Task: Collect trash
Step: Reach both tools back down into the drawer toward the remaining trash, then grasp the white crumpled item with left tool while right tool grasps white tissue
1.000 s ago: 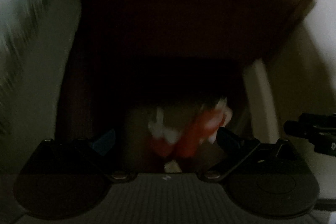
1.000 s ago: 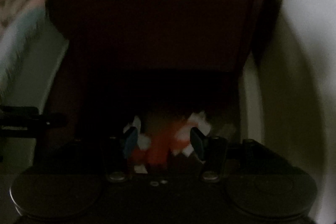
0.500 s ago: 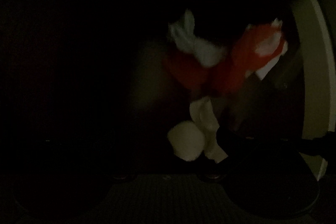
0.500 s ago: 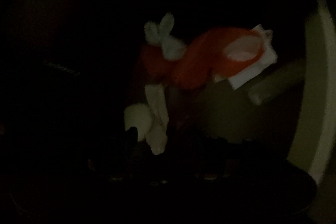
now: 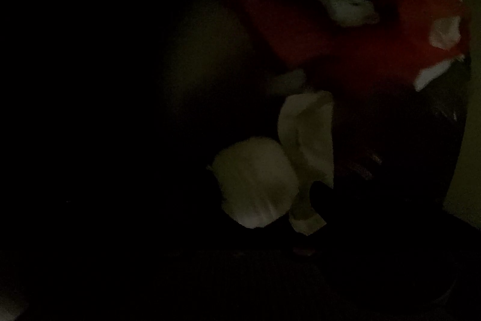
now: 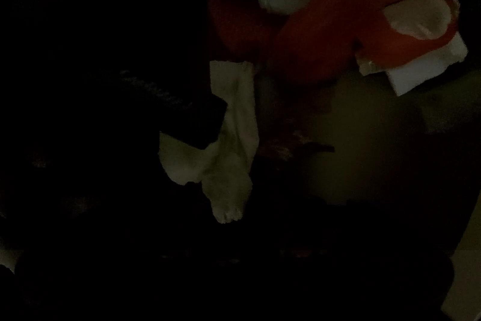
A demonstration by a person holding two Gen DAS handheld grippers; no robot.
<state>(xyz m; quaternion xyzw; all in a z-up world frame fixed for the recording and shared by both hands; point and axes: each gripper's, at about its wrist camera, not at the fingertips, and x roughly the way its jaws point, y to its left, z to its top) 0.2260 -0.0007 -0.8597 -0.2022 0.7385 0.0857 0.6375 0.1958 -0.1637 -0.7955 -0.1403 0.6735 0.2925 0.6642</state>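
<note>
Closer now than half a second ago, red wrapper (image 6: 339, 26) and crumpled white tissue (image 6: 231, 140) lying in dark bin, rounded white scrap (image 5: 255, 182) clear only in left view, pale folded card (image 6: 421, 71) only in right, both grippers lost in darkness, grip undeterminable

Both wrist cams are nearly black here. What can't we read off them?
- Both grippers: lost in darkness in both views; jaw state unreadable.
- Crumpled white tissue: left view, right edge hidden by a dark finger-like shape.
- Red wrapper: contents unclear, blurred and dim.
- Surroundings: left view, left half is black.
</note>
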